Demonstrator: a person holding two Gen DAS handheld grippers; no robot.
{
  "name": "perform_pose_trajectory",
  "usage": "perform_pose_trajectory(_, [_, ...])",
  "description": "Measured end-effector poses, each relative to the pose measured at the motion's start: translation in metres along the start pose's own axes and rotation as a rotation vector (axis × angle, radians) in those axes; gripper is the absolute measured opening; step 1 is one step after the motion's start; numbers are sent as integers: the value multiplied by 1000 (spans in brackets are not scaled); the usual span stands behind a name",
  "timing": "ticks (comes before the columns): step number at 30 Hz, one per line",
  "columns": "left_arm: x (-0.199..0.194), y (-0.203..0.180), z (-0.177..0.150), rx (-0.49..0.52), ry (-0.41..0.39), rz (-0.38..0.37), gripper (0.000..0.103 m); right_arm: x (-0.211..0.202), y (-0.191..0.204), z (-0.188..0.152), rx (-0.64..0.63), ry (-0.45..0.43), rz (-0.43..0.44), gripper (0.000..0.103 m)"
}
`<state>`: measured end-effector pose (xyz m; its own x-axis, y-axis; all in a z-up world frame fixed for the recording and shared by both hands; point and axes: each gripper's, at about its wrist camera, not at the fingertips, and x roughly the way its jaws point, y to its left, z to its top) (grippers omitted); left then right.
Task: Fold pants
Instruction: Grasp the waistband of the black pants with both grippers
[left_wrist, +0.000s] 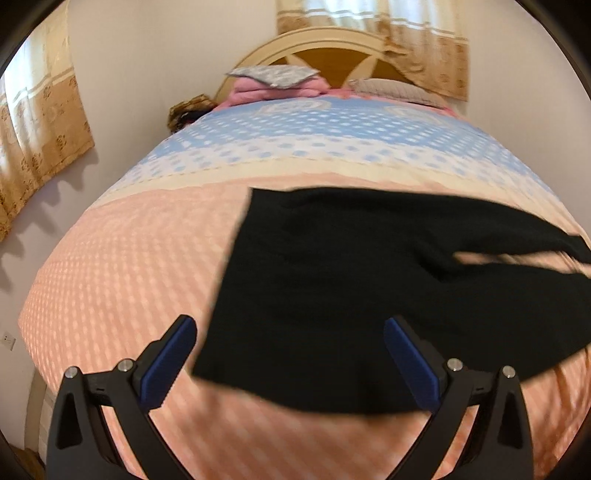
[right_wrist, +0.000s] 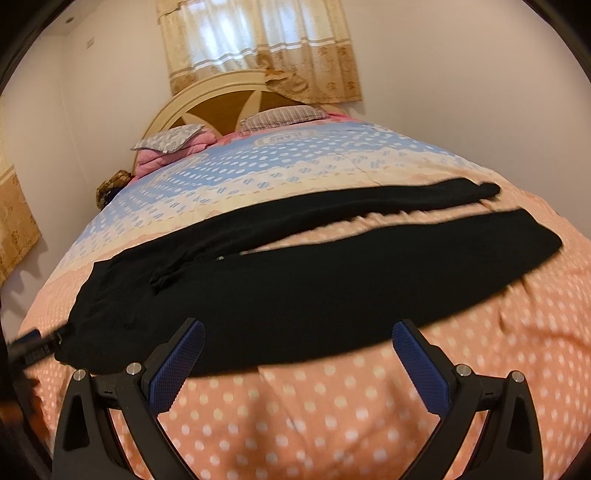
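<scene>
Left wrist view: left gripper (left_wrist: 290, 363) spread, empty, above the waist corner of the black pants (left_wrist: 369, 280) near the bed (left_wrist: 110, 266) foot edge. A shallow pinch may catch the bedcover.

Right wrist view: right gripper (right_wrist: 299, 367) spread, empty, over the near leg; legs lie splayed, so folding may misalign.

My left gripper (left_wrist: 290, 356) hangs above the bed with its jaws spread wide and nothing between them. Its blue pads (left_wrist: 168, 363) face each other across the near corner of the black pants (left_wrist: 369, 280). The pants lie flat on the bedspread (left_wrist: 122, 266) — the waist end is at the left, with a straight edge, and the legs go away to the right, where a narrow gap of bedspread shows between them. The bedspread is pink near me and blue with dots farther away. At the far end I see pillows (left_wrist: 273, 75) and a rounded headboard (left_wrist: 325, 48) — curtains (left_wrist: 37, 122) hang on the left wall. The picture is a little blurred.
</scene>
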<state>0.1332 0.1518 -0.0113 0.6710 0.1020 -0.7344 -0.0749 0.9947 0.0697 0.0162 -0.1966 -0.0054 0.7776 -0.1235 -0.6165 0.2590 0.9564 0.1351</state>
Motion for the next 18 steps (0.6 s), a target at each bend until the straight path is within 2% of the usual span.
perform_pose_trajectory(4, [41, 36, 52, -11, 48, -2, 99, 19, 11, 19, -44, -5, 52, 99])
perform_pose_trajectory(6, [58, 46, 70, -34, 75, -31, 83, 29, 18, 28, -71, -5, 70, 94])
perform_pose_trajectory(7, [62, 50, 78, -35, 83, -37, 79, 34, 21, 32, -81, -2, 78, 93])
perform_pose_trajectory(9, [82, 56, 91, -56, 93, -70, 62, 45, 29, 40, -91, 7, 85, 92])
perform_pose_trajectory(10, [95, 57, 94, -71, 99, -105, 59, 50, 31, 42, -92, 13, 85, 92])
perform_pose_trajectory(13, [135, 52, 102, -47, 135, -160, 58, 70, 35, 48, -92, 49, 88, 92])
perform_pose_trajectory(18, [173, 46, 106, -12, 200, -157, 58, 96, 36, 66, -144, 89, 119, 92])
